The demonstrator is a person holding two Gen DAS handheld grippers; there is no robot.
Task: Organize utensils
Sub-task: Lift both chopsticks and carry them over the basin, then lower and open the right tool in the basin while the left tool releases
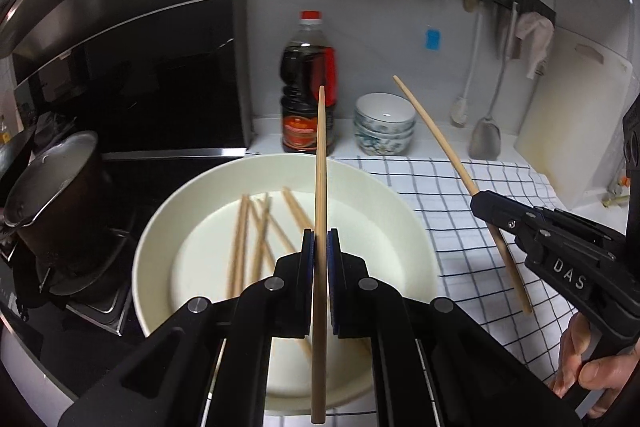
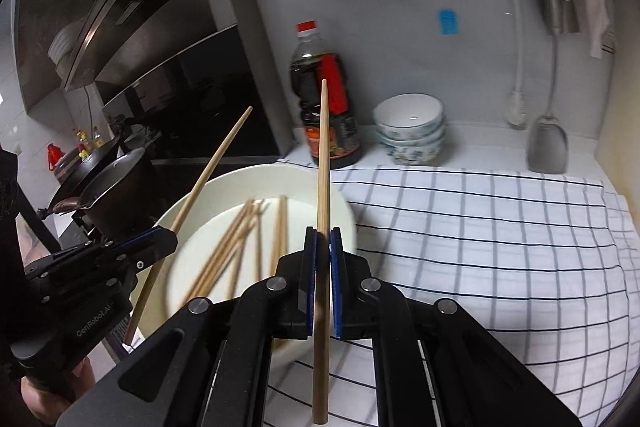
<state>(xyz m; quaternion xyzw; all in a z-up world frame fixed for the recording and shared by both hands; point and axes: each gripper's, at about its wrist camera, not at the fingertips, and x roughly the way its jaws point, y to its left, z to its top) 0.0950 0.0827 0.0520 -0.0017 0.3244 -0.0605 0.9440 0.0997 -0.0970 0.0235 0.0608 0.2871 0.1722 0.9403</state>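
Note:
My left gripper (image 1: 321, 239) is shut on a wooden chopstick (image 1: 321, 163), held upright above a large cream bowl (image 1: 404, 227). Several loose chopsticks (image 1: 256, 235) lie in the bowl. My right gripper (image 2: 323, 239) is shut on another wooden chopstick (image 2: 323, 163), over the bowl's right rim (image 2: 344, 211). In the left wrist view the right gripper (image 1: 482, 205) shows at the right with its chopstick (image 1: 436, 135) above the checked cloth. In the right wrist view the left gripper (image 2: 160, 239) shows at the left with its chopstick (image 2: 212, 171).
A white checked cloth (image 2: 480, 235) covers the counter right of the bowl. A soy sauce bottle (image 1: 308, 87) and stacked small bowls (image 1: 384, 125) stand at the back wall. A dark pot (image 1: 52, 195) sits on the stove at left. A spatula (image 2: 548, 143) and a cutting board (image 1: 576, 131) lean at right.

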